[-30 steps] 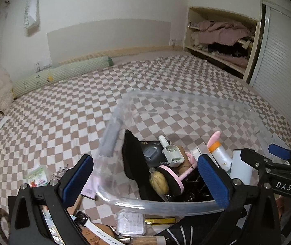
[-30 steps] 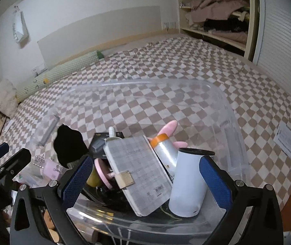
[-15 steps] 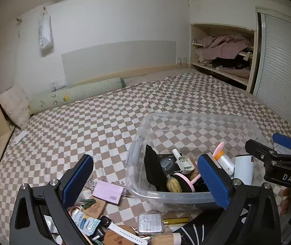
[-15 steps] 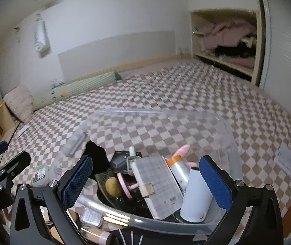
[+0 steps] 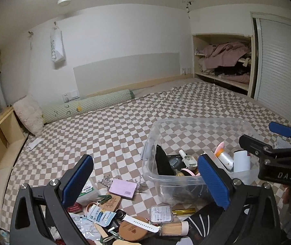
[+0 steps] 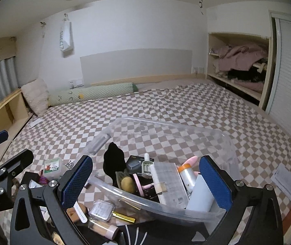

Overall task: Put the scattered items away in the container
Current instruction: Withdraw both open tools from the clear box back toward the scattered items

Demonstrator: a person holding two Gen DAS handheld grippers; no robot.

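Both of your claws, the left claw (image 5: 145, 181) and the right claw (image 6: 145, 181), were spread wide and held nothing. The clear container (image 5: 196, 122) sat on the checked bed (image 5: 114, 126), partly filled. The scattered items (image 5: 129, 218) lay just beside its near wall; they looked small, light and mostly stiff, and the pink pad (image 5: 122, 188) looked best pinched by its edges. Your right view showed inside the container; your left showed the loose pile.
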